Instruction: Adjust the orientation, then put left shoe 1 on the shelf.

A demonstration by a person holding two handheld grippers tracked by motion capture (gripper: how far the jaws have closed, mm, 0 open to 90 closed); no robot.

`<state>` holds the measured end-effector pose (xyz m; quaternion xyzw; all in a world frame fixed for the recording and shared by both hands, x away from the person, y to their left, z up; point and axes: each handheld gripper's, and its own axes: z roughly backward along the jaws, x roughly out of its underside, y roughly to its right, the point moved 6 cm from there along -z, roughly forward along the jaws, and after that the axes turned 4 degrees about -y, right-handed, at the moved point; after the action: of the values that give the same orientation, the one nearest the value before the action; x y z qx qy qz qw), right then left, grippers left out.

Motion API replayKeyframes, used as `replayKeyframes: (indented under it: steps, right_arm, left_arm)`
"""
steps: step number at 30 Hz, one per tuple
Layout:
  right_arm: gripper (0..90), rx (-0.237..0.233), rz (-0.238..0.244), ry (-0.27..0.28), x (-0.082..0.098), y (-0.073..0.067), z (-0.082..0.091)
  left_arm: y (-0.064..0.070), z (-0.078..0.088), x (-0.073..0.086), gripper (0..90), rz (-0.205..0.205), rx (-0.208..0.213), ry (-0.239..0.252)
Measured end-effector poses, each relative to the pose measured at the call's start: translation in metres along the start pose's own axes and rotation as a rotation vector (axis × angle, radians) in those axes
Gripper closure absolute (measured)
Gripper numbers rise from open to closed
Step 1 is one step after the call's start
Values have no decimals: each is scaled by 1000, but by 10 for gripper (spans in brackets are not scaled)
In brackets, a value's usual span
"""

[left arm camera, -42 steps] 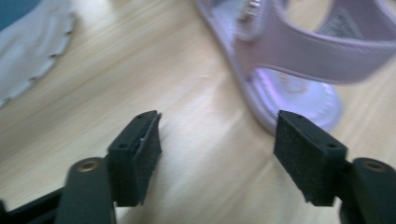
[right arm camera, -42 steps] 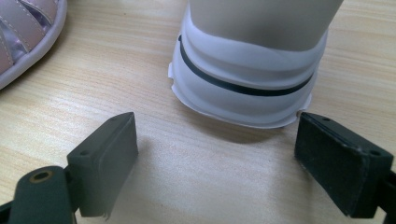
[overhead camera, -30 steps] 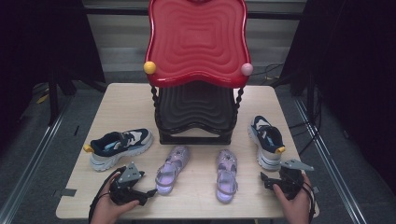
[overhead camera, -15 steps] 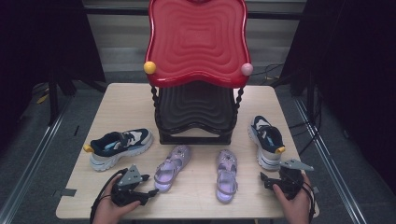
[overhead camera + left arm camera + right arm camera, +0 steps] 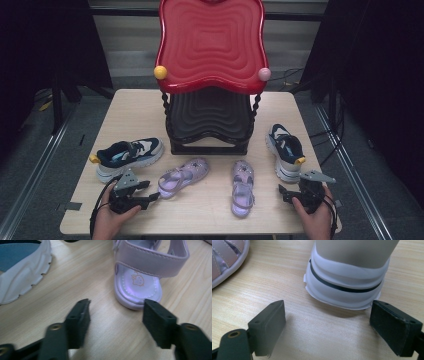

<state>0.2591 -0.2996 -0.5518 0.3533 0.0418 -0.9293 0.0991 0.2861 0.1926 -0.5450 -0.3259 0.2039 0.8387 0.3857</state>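
While two sneakers (image 5: 129, 155) flank them, two purple sandals (image 5: 183, 176) lie between.

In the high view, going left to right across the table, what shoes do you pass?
Left sneaker → left purple sandal → right purple sandal → right sneaker.

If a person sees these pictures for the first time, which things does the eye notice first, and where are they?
First comes the red wavy rack, standing at the back middle of the table, with a black shelf under it. In front lie two purple sandals in the middle and a sneaker at each side. At the near edge, the left gripper points with open jaws at the left sandal's end.
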Motion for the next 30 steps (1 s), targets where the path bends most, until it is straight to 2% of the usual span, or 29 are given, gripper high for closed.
replayKeyframes:
  steps: [2,4,7,11,18,23,27,30]
  right_arm:
    - [129,-1,0,0,0,0,0]
    - [128,0,-1,0,0,0,0]
    - [129,0,-1,0,0,0,0]
    - [129,0,0,0,0,0,0]
    - [127,0,0,0,-1,0,-1]
    - [120,0,0,0,-1,0,-1]
    - [120,0,2,1,-1,0,-2]
    - [120,0,0,0,-1,0,-1]
  left_arm:
    - [2,-1,0,288,-10,-1,-9]
    - [4,-2,0,263,-25,-3,-14]
    - [5,-4,-2,217,-48,-27,-28]
    - [8,-11,-5,161,-52,-48,-43]
    - [10,-19,-12,112,-50,-52,-54]
    - [12,-19,-11,115,-43,-53,-56]
    - [15,-19,-12,114,-55,-54,-57]
    - [17,-25,-17,100,-47,-48,-57]
